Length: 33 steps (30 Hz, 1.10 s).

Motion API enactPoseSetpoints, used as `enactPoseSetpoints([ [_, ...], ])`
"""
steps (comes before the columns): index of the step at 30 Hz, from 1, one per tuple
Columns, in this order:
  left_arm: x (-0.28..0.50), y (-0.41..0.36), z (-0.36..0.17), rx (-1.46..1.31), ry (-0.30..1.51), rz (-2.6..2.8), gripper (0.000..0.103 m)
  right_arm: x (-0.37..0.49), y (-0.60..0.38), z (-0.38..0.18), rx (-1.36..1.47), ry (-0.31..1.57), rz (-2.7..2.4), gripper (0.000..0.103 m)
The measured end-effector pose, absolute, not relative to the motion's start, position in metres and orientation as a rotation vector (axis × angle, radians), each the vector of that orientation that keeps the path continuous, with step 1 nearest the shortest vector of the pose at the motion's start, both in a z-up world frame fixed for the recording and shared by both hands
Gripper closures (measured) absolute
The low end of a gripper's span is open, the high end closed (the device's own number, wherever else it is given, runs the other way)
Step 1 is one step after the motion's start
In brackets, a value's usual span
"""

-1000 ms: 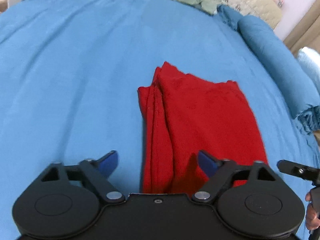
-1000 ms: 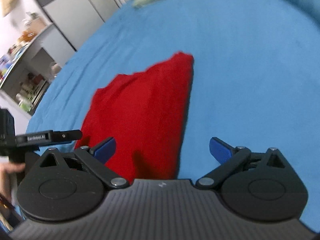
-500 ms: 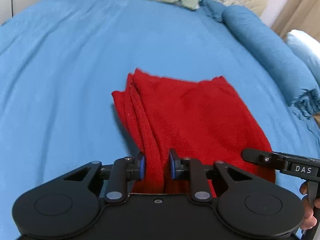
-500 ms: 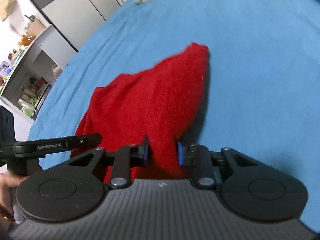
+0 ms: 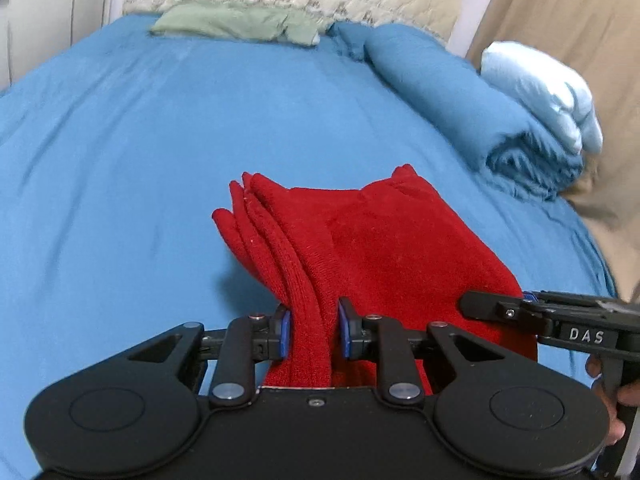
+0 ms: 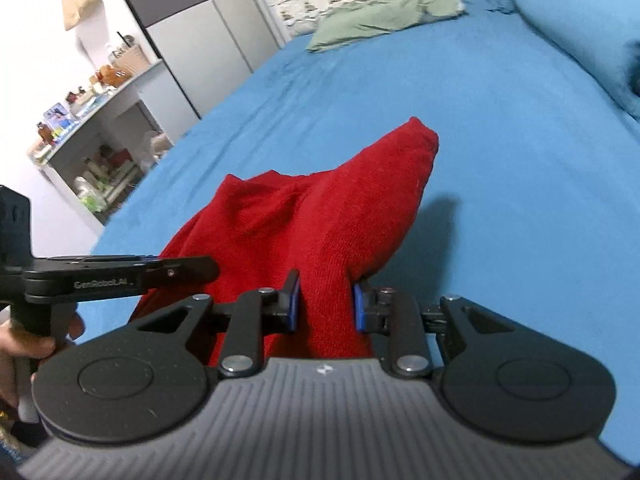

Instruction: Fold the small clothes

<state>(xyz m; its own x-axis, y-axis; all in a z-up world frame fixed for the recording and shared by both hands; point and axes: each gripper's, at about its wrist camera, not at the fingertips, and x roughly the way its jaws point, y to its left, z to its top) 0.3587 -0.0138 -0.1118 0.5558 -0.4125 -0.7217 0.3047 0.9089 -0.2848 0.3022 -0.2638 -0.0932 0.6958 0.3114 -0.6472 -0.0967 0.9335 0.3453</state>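
both corners gripped, near edge lifted

the left hand-held gripper and right hand-held gripper, open a second before, were now each clamped on a near corner of the red garment. the partly folded cloth had risen from the blue bed, its far end trailing low. judged: the grasp was complete, and carrying the edge forward for another fold came next.

Both grippers, open a second ago, now clamp the red garment, its near edge raised off the bedspread
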Motion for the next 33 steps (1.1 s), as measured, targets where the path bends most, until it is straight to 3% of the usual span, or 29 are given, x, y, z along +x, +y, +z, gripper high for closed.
enactPoseSetpoints([
  [3, 0.344, -0.019, -0.155, -0.159, 0.943, -0.358, 0.077, 0.29, -0.266, -0.138, 0.254, 0.818, 0.175, 0.062],
  [10, 0.333, -0.008, -0.185, -0.116, 0.889, -0.27, 0.043, 0.278, -0.279, -0.175, 0.274, 0.784, 0.153, 0.051],
  [13, 0.336, -0.015, -0.177, -0.083, 0.89, -0.265, 0.044, 0.277, -0.277, -0.168, 0.248, 0.777, 0.159, 0.051],
  [16, 0.323, -0.015, -0.153, -0.032, 0.832, -0.223, 0.049, 0.266, -0.271, -0.145, 0.18, 0.749, 0.149, 0.05],
  [20, 0.291, -0.012, -0.101, 0.011, 0.763, -0.206, 0.049, 0.228, -0.267, -0.093, 0.128, 0.658, 0.138, 0.049],
  [22, 0.266, -0.008, -0.069, 0.035, 0.725, -0.193, 0.046, 0.205, -0.266, -0.063, 0.121, 0.625, 0.11, 0.038],
  [23, 0.254, -0.005, -0.056, 0.039, 0.71, -0.191, 0.043, 0.189, -0.266, -0.044, 0.126, 0.604, 0.091, 0.031],
  [25, 0.225, -0.001, -0.028, 0.045, 0.694, -0.173, 0.018, 0.162, -0.264, -0.016, 0.139, 0.576, 0.056, 0.002],
  [28, 0.179, 0.006, 0.006, 0.068, 0.661, -0.136, 0.002, 0.116, -0.259, 0.025, 0.139, 0.554, 0.005, 0.0],
  [33, 0.121, 0.014, 0.029, 0.074, 0.687, -0.085, 0.0, 0.058, -0.245, 0.061, 0.127, 0.592, -0.058, 0.0],
])
